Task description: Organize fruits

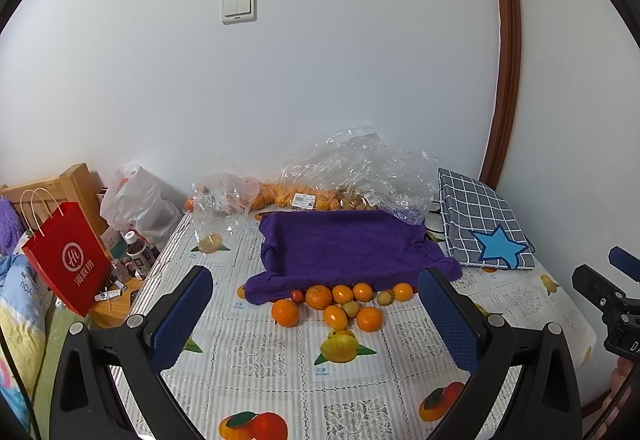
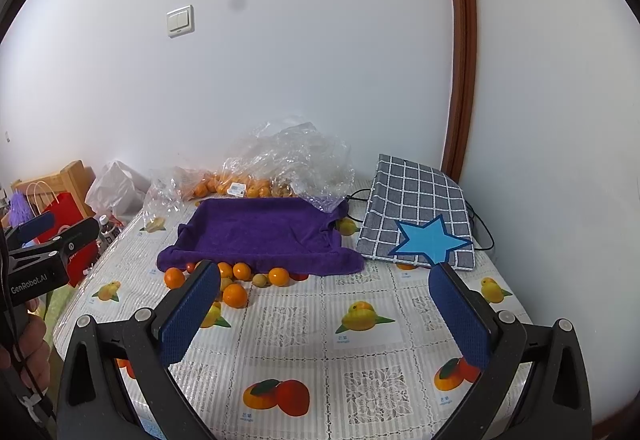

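Round fruit could roll away

Both the left gripper (image 1: 316,314) and right gripper (image 2: 324,304) have fingers wide apart, holding nothing. The oranges (image 1: 320,297) sit on the desk (image 1: 280,360) just in front of the purple towel (image 1: 340,248); a bump could send them rolling off.

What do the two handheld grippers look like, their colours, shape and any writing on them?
Both are alike. The left gripper and right gripper have black, angular frames with silver screws, and two fingers faced with blue, dotted pads. In the right wrist view, the left gripper's side carries white "GenRobot.AI" lettering, with a thin black cable beside it.
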Tool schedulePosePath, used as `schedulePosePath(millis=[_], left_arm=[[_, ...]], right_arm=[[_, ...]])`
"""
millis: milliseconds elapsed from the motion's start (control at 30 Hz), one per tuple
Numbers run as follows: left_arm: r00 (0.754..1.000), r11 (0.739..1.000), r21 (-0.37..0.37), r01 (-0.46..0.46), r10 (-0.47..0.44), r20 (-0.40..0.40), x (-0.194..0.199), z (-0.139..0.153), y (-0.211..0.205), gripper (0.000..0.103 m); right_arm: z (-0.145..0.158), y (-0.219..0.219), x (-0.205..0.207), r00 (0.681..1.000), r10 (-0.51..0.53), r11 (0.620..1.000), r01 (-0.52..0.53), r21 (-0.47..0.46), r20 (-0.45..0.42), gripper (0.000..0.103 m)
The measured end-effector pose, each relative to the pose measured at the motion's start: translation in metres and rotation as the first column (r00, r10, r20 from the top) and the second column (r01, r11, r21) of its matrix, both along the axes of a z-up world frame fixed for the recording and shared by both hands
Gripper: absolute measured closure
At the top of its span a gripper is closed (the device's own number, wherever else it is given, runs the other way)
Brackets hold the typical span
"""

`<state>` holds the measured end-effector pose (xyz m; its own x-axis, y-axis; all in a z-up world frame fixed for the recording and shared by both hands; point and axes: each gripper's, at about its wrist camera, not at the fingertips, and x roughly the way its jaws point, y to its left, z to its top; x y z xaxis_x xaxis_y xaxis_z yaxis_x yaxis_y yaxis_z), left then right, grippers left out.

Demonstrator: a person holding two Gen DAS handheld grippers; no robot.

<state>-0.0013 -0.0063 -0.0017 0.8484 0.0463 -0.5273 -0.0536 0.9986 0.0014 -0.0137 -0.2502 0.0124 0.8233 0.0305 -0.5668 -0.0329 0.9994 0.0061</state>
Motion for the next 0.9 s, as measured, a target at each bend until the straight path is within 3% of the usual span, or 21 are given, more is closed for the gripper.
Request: schedulePosePath(millis=[267,467,633,900], left_arm=[[1.0,1.0,0.007,0.006,-0.006,-0.018,0.011,-0.006,0.003,0.0],[0.998,1.0,0.007,0.002,-0.002,-0.055,0.029,-0.028,0.012,0.0],[0.993,1.0,-0.005,-0.019,0.019,-0.116,0.048,-0.059,0.026,0.0],[0.981,0.999,-0.009,-0.038,0.036,-0.191,0.074,-0.108,0.05,0.0]], right_arm=[[-0.004,0.005,0.005,1.0,-0.003,1.0,0.003,-0.017,-0.005,0.001],[-0.016,0.01,0.016,1.0,0.001,1.0,-0.001,-0.028,0.001,0.001],[-0.041,0.016,0.035,1.0,-0.007,0.998,0.005,-0.059,-0.019,0.001],[-0.089,0.021,0.073,0.992,-0.013,0.999,0.007,-0.047,-0.128,0.003]])
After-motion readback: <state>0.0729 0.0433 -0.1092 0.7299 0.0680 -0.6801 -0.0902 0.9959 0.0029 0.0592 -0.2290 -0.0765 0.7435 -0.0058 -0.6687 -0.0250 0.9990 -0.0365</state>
